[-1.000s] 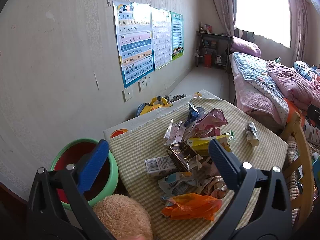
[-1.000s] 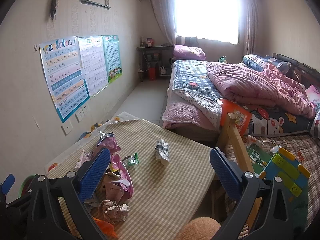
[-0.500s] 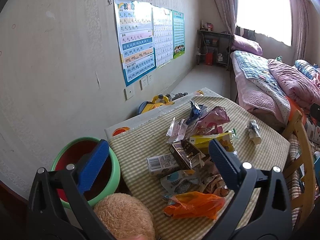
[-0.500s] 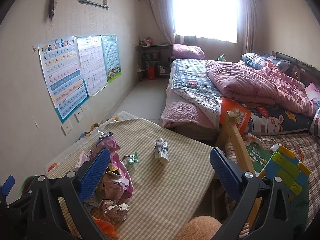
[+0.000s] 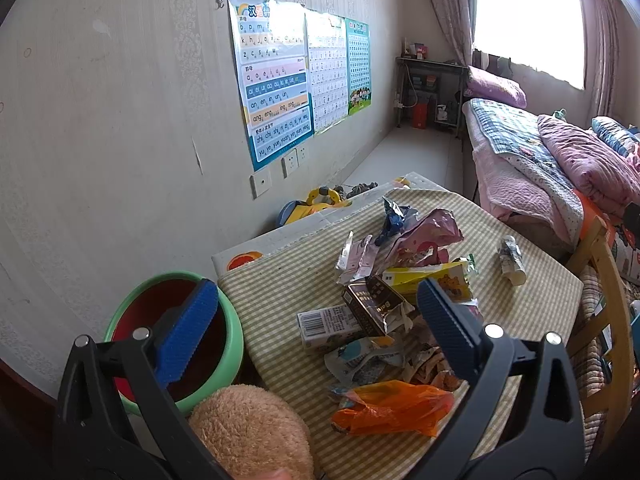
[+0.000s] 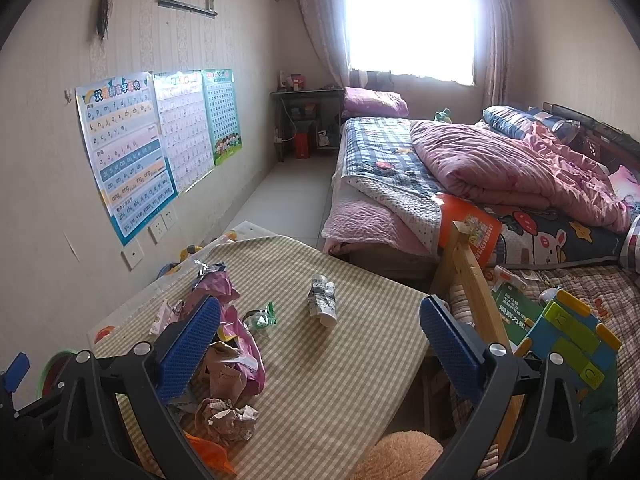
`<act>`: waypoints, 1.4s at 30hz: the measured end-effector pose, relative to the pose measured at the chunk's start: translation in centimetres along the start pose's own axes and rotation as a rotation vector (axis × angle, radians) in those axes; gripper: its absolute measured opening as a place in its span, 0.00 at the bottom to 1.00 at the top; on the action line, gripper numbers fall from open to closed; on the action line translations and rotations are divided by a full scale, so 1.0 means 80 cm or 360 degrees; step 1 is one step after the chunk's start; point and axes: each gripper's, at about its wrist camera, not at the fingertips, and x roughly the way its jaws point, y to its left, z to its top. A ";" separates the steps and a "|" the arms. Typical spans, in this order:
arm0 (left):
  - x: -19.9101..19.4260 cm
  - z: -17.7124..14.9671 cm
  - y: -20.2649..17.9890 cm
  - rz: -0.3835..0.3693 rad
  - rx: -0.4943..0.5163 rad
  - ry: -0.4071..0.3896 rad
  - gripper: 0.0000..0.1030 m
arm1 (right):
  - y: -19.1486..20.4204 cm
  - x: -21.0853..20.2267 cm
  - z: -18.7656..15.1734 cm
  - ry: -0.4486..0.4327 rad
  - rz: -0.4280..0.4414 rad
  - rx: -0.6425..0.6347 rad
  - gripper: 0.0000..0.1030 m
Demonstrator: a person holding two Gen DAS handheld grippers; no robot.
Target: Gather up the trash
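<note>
Trash [image 5: 384, 320] heaped on table [image 5: 280, 280], ahead of left gripper [image 5: 316, 316]; right gripper [image 6: 320, 332] beside it. Both jaws apart, empty.

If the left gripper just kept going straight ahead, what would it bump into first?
Probably the trash pile on the checked table: the brown carton sits between the open left gripper fingers. Depth is hard to judge, so it may be the white box instead.

home bedroom, kid's by the looks of it, unmade bed [image 6: 460, 168] with pink quilt [image 6: 500, 164], pinyin charts [image 6: 124, 160] on wallpapered wall, curtained window [image 6: 408, 20], toys
</note>
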 end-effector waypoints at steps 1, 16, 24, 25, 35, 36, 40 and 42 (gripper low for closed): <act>0.000 0.000 0.000 0.0000 0.0000 0.0000 0.95 | 0.000 0.000 0.000 0.0002 0.0001 0.0000 0.93; 0.002 -0.001 0.002 0.0021 0.0014 0.0013 0.95 | -0.001 0.001 -0.001 0.0009 -0.0001 0.0008 0.93; -0.001 0.000 0.008 0.0023 0.0002 -0.0030 0.95 | -0.001 0.008 -0.007 0.0032 0.0002 0.0003 0.93; -0.001 0.000 0.010 0.0028 -0.0001 -0.0033 0.95 | -0.002 0.011 -0.009 0.0041 0.0005 0.0005 0.93; 0.027 -0.011 0.054 0.0136 -0.0099 0.0065 0.95 | 0.038 0.076 -0.091 0.0475 0.0513 -0.0165 0.93; 0.030 -0.013 0.058 0.0141 -0.0101 0.0079 0.95 | 0.048 0.077 -0.104 0.0493 0.0578 -0.0206 0.93; 0.043 -0.019 0.064 0.0145 -0.0082 0.0151 0.95 | 0.089 0.080 -0.131 0.0542 0.0771 -0.0412 0.87; 0.047 -0.023 0.062 0.0159 -0.0043 0.0170 0.95 | 0.113 0.086 -0.143 0.0597 0.0849 -0.0514 0.77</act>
